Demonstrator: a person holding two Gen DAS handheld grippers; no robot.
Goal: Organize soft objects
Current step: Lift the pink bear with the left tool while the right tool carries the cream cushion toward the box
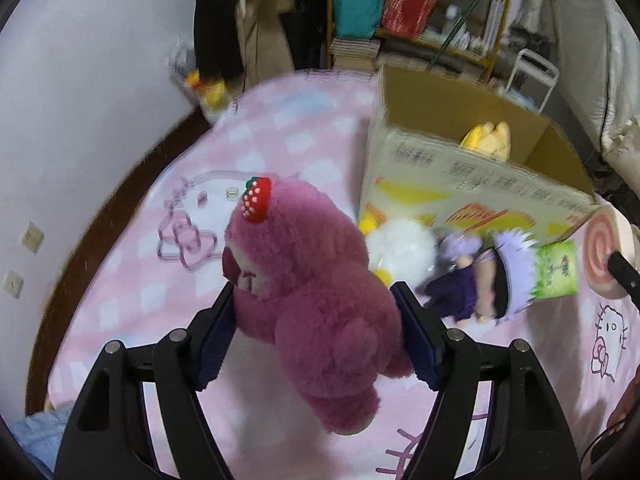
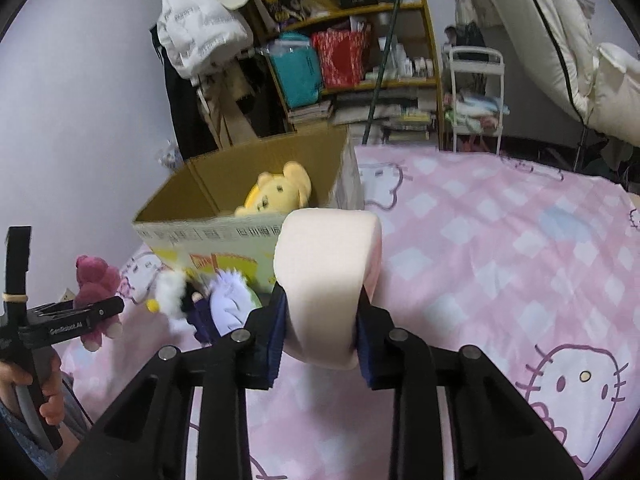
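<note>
Magenta plush fills the left wrist view: a fuzzy pink bear (image 1: 316,308) with a red strawberry patch (image 1: 257,199) on its head is clamped across the body between the two pads of the left gripper (image 1: 314,312), and it hangs clear of the pink checked cat-print bedspread (image 1: 132,280), its shadow lying on the cloth below. In the right wrist view this same gripper shows from the side at the left edge, held level by the person's left hand (image 2: 44,396), whose fingers wrap its handle low down, with the bear dangling from its tip. The right gripper (image 2: 322,320) is closed on a thick round pale-pink cushion (image 2: 326,276), gripped by its flat faces and held on edge above the bedspread, just in front of the near right corner of the cardboard box (image 2: 208,232). From the left wrist view the cushion's face shows a pink spiral. The open box stands on the bedspread toward its far edge, and a yellow plush dog (image 2: 278,194) sits inside it. Along the box's near wall, on the bedspread, lie a white fluffy toy with yellow parts (image 1: 400,250), a doll in dark purple clothes with pale lilac hair (image 1: 486,284), and a green packet (image 1: 556,270) just beside the doll's head. Beyond the bed stand a crowded wooden shelf (image 2: 360,52) and hanging coats (image 2: 200,20).
</note>
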